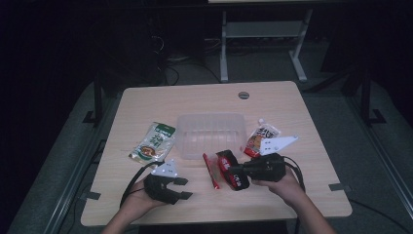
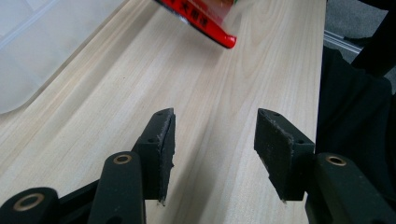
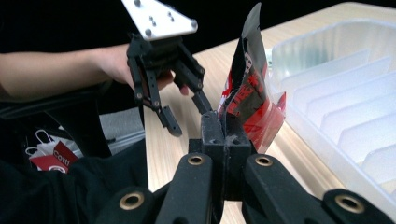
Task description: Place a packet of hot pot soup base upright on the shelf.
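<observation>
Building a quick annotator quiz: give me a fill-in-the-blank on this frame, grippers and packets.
1. The right hand-held gripper is shut on a red and ____ packet.
2. The left hand-held gripper has ____ jaws with nothing between them.
3. The clear plastic tray sits between the green packet and the ____ pouch.
4. The thin red stick packet lies flat on the ____.

Missing words: black; open; spouted; table
</observation>
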Tool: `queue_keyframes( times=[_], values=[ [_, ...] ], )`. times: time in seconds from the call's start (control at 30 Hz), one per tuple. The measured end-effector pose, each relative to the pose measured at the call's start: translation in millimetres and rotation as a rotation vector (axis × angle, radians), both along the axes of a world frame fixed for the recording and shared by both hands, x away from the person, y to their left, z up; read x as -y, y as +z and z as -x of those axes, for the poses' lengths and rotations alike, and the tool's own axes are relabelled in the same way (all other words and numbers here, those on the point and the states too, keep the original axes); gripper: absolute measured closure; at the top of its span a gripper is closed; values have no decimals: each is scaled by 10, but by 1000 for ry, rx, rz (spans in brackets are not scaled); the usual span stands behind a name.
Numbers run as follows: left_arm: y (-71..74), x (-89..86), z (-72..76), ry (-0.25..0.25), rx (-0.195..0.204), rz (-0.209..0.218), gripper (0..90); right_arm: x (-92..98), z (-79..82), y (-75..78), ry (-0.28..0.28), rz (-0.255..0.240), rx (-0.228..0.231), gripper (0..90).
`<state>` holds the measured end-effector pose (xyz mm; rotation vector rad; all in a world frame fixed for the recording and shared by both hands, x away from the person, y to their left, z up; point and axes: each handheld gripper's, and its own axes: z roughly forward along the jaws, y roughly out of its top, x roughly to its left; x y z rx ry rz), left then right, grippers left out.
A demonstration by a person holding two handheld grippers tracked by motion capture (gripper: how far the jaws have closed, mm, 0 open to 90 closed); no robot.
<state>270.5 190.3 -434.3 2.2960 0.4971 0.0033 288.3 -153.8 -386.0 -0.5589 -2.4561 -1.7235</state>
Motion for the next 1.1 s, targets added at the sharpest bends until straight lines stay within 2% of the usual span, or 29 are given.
queue_keyframes(
  times=[0.4,0.53,0.57,0.7,1.1],
  values=[
    [-10,19,4,3,-7,7,464,47,-86,209,-38,-41,44,900],
    [-15,28,8,11,-9,14,463,66,-146,267,-53,-44,64,900],
    [-10,20,0,-3,-4,-1,463,71,-159,277,-57,-44,61,900],
    [-12,24,-1,-2,-7,0,463,86,-229,318,-83,-36,63,900],
    [-18,26,-5,2,-15,12,463,176,-461,444,-153,-63,88,900]
  ],
)
